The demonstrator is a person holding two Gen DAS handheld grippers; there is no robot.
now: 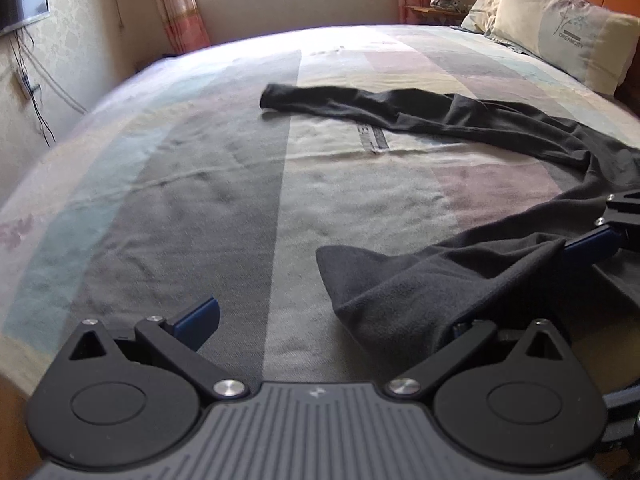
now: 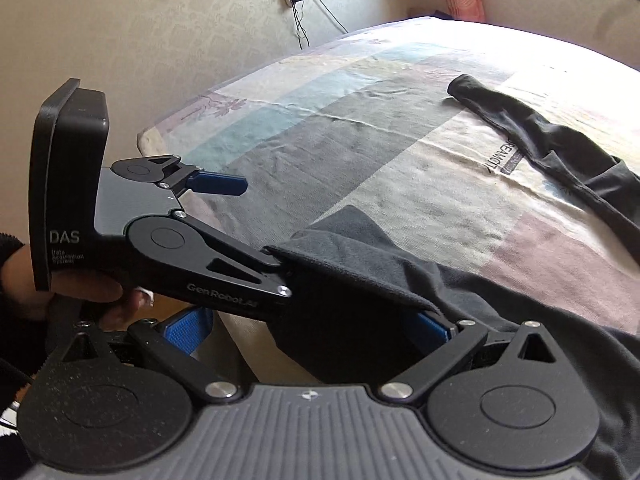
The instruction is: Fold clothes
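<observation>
Over at the near edge of the bed [image 1: 168, 184], the left gripper [image 1: 320, 320] had its jaws spread wide, one finger buried under the near sleeve [image 1: 420, 292] of the black garment [image 1: 540, 132], nothing pinched. That sleeve ran rightwards to the body. The right gripper [image 2: 312, 332], jaws also wide, had cloth draped over one finger, nothing clamped. Far sleeve [image 2: 520, 116] stretched toward the bed's far side.

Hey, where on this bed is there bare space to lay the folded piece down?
The widest bare patch is the striped bedspread left of the black garment, out to the wall-side edge. A smaller pocket lies between the far sleeve and the near fold. The right side is crowded: garment, both open grippers, and pillows beyond.
</observation>
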